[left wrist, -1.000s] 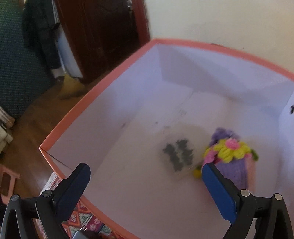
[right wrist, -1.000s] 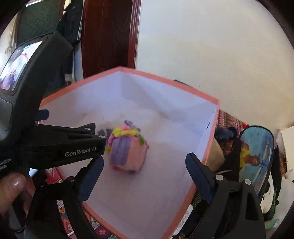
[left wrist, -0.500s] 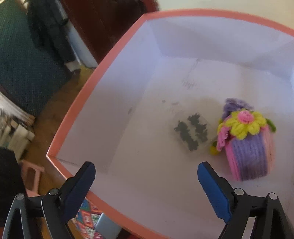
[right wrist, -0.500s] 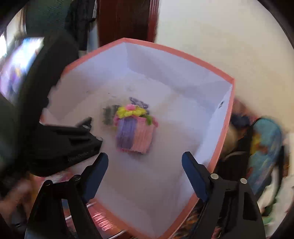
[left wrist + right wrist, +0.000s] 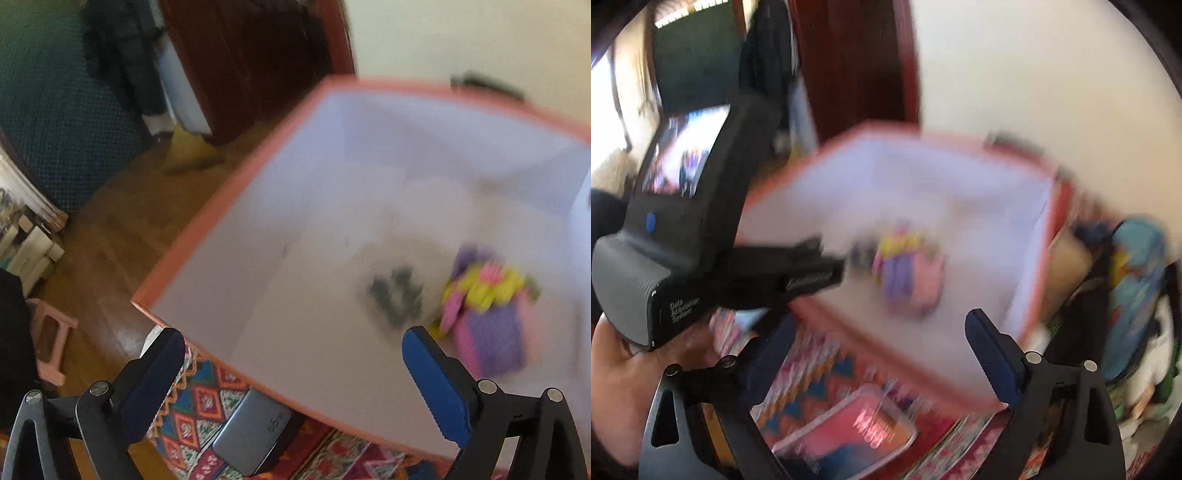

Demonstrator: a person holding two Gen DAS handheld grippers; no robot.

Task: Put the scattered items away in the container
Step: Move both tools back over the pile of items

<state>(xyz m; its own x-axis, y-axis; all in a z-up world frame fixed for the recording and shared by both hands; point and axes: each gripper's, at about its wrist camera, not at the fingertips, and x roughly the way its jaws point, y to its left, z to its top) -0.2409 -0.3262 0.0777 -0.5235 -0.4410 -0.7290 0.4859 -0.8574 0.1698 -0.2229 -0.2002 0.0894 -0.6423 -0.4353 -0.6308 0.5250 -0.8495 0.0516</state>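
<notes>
Your left gripper (image 5: 291,358) and right gripper (image 5: 879,347): fingers wide, empty, both pulled back from box (image 5: 236,199) since earlier frame. Knit toy (image 5: 491,317) remains inside box, beside dark pieces (image 5: 395,295). Views blurred.

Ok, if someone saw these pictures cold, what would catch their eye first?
Probably the big box with its orange rim and white inside, filling both views. Inside it, near the right wall, sits a bright knitted toy in purple, pink and yellow, beside a blurry clear packet with dark pieces. Both tongs, left and right, are open and empty in front of the box, over a patterned cloth.
</notes>
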